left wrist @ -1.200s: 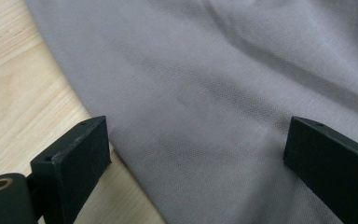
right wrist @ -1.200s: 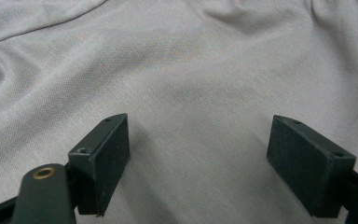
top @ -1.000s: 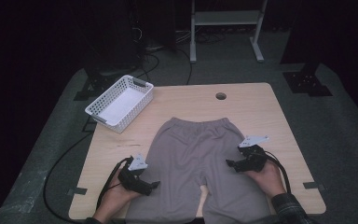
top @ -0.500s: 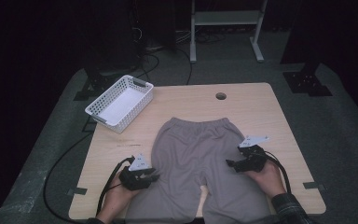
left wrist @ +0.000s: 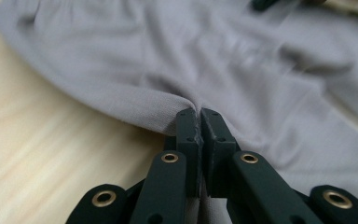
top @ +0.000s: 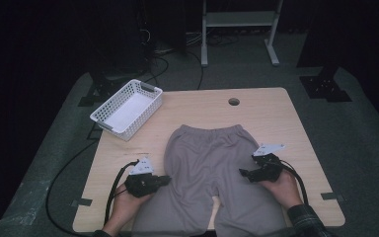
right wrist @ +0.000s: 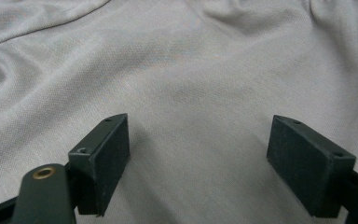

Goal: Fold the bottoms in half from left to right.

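Left hand-held gripper [left wrist: 199, 122] is clamped on the grey shorts [top: 212, 173], jaws pressed together w/ a fold of the shorts' left edge pinched between them; in the left gripper view the cloth bunches into a small pucker right at the tips. In the high view this hand-held gripper [top: 164, 180] sits at the near-left edge of the shorts, held by the person's left hand [top: 126, 203], cable trailing off toward the near-left.

Right hand-held gripper [right wrist: 198, 158] has its jaws spread wide apart, nothing between them; grey fabric lies flat below, and I can't tell if the pads touch it. In the high view it [top: 244, 173] is over the right side of the shorts, pointing left, held by the right hand [top: 281, 185].

Shorts lie flat on the wooden worktop [top: 276, 118], approx centre-near, waistband at the far end, both legs running to the near edge. White basket [top: 127, 108] stands at the far-left corner of the worktop, well apart from the shorts. Round hole [top: 234, 101] in the worktop, far of the waistband.
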